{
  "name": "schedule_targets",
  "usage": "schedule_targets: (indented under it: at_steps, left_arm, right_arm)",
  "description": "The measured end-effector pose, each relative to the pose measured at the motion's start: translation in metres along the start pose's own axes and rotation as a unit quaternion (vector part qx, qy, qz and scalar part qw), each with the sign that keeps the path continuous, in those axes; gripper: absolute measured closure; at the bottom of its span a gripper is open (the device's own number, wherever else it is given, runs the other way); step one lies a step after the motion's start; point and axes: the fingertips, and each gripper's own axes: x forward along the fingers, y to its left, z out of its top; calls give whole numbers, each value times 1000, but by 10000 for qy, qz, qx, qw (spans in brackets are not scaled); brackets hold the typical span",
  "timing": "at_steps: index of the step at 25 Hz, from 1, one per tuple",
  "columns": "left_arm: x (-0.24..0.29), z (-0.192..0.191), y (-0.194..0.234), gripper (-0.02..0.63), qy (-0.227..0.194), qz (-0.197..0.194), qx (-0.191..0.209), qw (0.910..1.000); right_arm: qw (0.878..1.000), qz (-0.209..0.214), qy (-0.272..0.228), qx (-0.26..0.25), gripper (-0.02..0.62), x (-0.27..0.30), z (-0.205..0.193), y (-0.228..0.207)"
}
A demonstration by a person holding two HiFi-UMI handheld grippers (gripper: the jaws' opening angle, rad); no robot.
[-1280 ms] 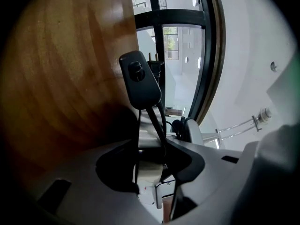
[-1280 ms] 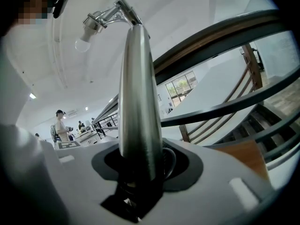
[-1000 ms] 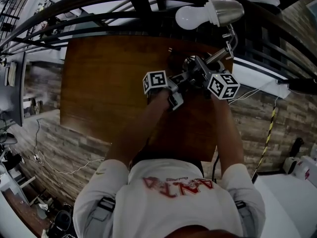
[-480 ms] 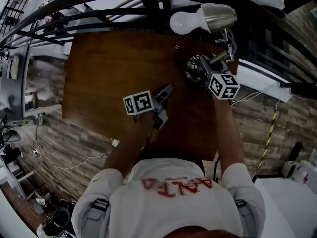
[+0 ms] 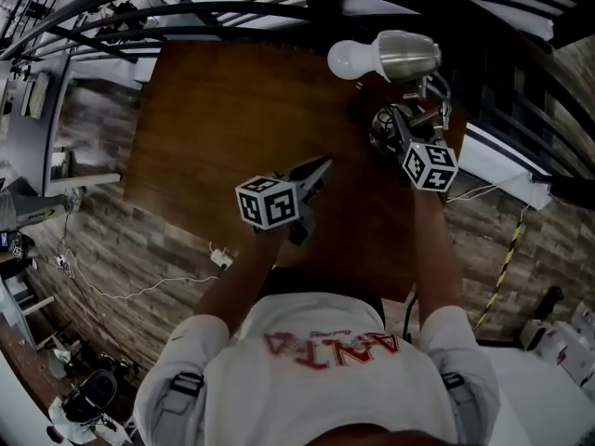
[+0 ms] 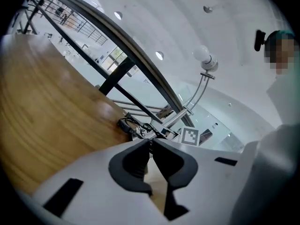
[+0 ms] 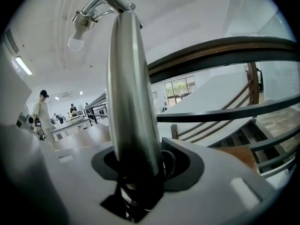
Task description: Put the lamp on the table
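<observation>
Grasping the lamp (image 7: 131, 102) by its brushed-metal stem with the right hand-held gripper (image 7: 139, 168), pads spread wide and pressed against either side of the tube. Rising out of those jaws to a curved neck, then a metal shade and a bare white bulb (image 7: 77, 41) at the top.

Seen from the head view at the far right corner of the wooden desk (image 5: 223, 119), with shade and bulb reaching out past the far edge toward the dark curved railing (image 5: 279, 12). Hidden at the foot behind the right hand-held gripper and its marker cube (image 5: 429, 165), so no telling whether the base rests on the wood or hangs just above it.

Holding the left hand-held gripper (image 5: 321, 165) apart from the lamp and to its left, above the middle of the desk, tips aimed toward the lamp's corner. Clenched there, having just been closing, pads met tip to tip with nothing between them and only bare wood showing behind.

Looking along the left jaws: lamp stem and bulb standing beyond the desk's edge, and a tangle of black cable (image 6: 129, 124) lying on the wood at that corner, near the lamp's foot.
</observation>
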Motion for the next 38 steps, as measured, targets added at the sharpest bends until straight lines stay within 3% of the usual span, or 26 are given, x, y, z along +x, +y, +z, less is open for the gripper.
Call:
schedule_targets:
  at_steps: [4,8,18,24,29,38]
  left_arm:
    - [-21,-2,-2,577,4,-73,-96,9999]
    - [-49,8,-8,578,-292,-194,-311,9989]
    - [-120,32,-15,577,-647,-278,-65,9975]
    - [-147,42,-25,578,-673,-430,290,9964]
    - [-169,50,-43,578,-705,-656,613,9935]
    - [-204,70,-68,577,-902,-532,1821,9777]
  right_arm:
    - [9998,-110,90,-111,403,-1,-5,6]
    - [9996,-241,136,-98,402,-1,-8,7]
    - [9968,-725,226,237,380,-7,-16,9]
    - [9937,-1037,313,270,370,-45,-31,27]
    - [9922,-1101,-34,592,375,-100,-28,60]
    - [9919,-1028,-581,471,513,-175,14,135]
